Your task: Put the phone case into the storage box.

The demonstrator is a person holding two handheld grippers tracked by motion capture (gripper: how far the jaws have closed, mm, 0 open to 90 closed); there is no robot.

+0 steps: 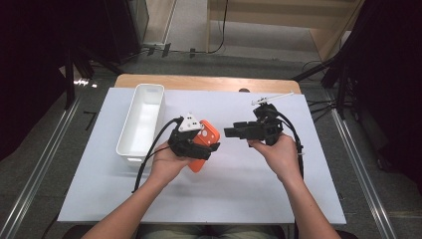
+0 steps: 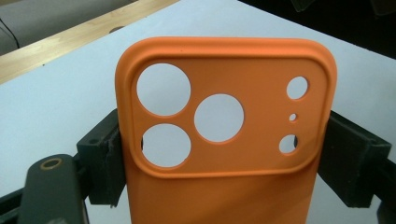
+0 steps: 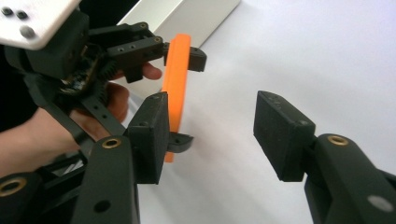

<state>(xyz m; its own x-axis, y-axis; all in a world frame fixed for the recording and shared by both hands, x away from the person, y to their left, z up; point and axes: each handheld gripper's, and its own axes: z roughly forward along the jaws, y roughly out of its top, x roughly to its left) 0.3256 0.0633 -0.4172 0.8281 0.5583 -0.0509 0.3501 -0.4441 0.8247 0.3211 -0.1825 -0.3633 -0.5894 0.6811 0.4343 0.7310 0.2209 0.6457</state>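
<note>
An orange phone case [image 1: 197, 164] with round camera cut-outs is clamped by its long edges in my left gripper [image 1: 205, 138], just above the middle of the white sheet. In the left gripper view the case [image 2: 224, 140] stands upright, and a black pad [image 2: 109, 158] presses on each side of it. My right gripper [image 1: 230, 132] hovers to the right of the case and points left at it. Its jaws stand apart in the right gripper view [image 3: 210, 135] with nothing between them. The case [image 3: 176, 84] shows edge-on a short way beyond the right gripper's left pad.
A long white bin [image 1: 149, 87] lies left of the left hand. A white sheet [image 1: 224, 189] covers most of the wooden table [image 1: 209, 82]. A thin white stick-like object [image 1: 271, 98] rests at the sheet's back right. Dark stands flank the table.
</note>
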